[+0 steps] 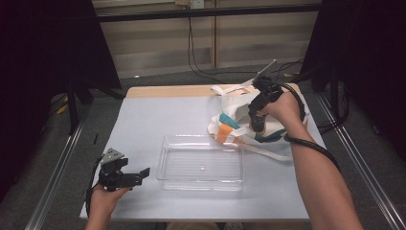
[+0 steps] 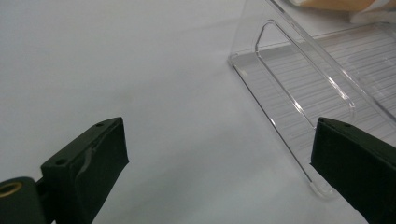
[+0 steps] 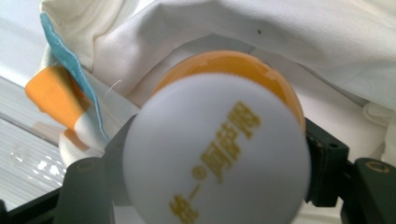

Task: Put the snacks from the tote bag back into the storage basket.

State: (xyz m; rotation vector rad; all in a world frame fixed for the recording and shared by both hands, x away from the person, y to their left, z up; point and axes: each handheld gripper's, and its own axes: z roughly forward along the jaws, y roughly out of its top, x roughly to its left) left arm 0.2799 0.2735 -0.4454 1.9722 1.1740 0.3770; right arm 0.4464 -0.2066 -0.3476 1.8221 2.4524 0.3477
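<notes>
Bottle (image 3: 219,144), half-hidden by bag (image 3: 280,42), clamped in right jaws; left jaws apart.

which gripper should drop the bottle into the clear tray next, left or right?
Right, most likely. The right gripper is already shut on the white-capped orange bottle at the cloth bag, just beyond the clear tray. The left gripper rests open near the tray's left side.

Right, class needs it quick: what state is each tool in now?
Left tool: open, holding nothing.
Right tool: closed on an orange bottle with a white cap.
</notes>
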